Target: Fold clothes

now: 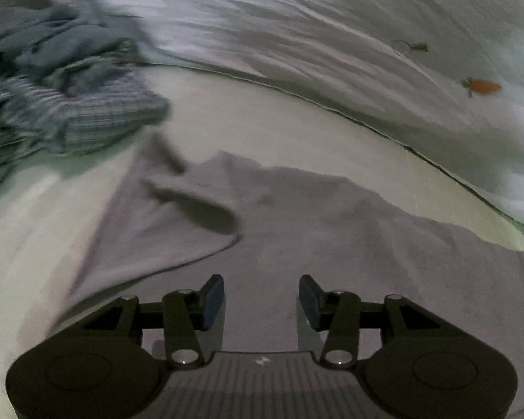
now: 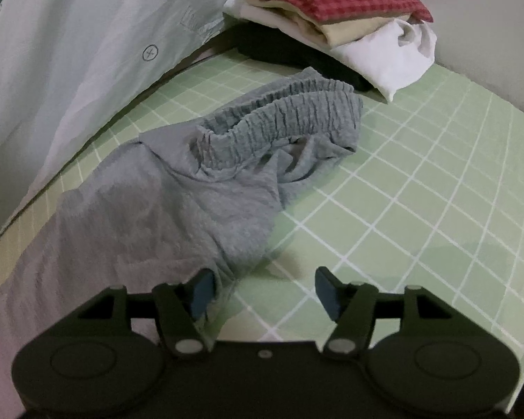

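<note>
the grey soft cotton trousers (image 2: 206,188) are lying crumpled. both the left gripper (image 1: 261,302) and right gripper (image 2: 263,291) are hovering spread, holding nothing; next, pinch 1 edge near the waistband (image 2: 283,111).

Trousers (image 2: 206,188) on bed sheet (image 2: 419,192); folded stack (image 2: 342,24) behind; quilt (image 2: 70,70) left

Both cameras sit behind their fingers, angled steeply down, close above the bed. The left view faces a crumpled clothes pile (image 1: 63,104); the right faces a folded stack (image 2: 339,24). Both show the grey garment (image 2: 199,188) and the pale quilt (image 1: 332,42).
</note>
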A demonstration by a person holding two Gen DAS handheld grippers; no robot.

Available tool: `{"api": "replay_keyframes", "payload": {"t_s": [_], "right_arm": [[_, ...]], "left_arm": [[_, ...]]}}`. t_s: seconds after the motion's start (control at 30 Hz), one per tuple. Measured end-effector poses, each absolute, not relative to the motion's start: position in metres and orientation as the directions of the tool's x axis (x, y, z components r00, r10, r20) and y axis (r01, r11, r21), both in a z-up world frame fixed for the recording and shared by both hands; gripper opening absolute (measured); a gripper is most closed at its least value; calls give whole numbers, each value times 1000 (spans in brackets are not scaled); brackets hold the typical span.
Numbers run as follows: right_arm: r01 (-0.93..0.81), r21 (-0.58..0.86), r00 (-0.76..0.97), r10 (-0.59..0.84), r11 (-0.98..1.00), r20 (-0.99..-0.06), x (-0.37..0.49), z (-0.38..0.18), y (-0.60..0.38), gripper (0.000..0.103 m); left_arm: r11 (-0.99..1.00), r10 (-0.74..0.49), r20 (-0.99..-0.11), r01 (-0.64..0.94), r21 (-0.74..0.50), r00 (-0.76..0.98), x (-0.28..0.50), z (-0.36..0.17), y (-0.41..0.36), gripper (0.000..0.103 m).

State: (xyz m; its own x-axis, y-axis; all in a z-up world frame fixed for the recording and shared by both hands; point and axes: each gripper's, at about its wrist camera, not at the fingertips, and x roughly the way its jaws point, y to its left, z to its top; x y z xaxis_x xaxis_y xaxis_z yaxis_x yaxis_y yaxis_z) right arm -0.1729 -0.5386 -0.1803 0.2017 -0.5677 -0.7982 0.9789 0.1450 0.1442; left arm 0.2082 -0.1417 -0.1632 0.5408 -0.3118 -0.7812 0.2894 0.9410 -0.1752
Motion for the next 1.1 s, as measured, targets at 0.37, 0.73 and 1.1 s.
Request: {"api": "replay_keyframes", "payload": {"t_s": [0.37, 0.73, 1.1], "right_arm": [[984, 79, 155, -556, 157, -817, -163, -179, -537, 65], [986, 64, 140, -543, 156, -828, -158, -182, -538, 66], [981, 66, 155, -536, 181, -830, -161, -182, -543, 67]], "left_arm": [[995, -88, -745, 91, -37, 661, 276, -172, -115, 59], [994, -10, -715, -69, -81, 699, 292, -147, -61, 65], [997, -72, -771, 57, -46, 633, 268, -173, -101, 64]]}}
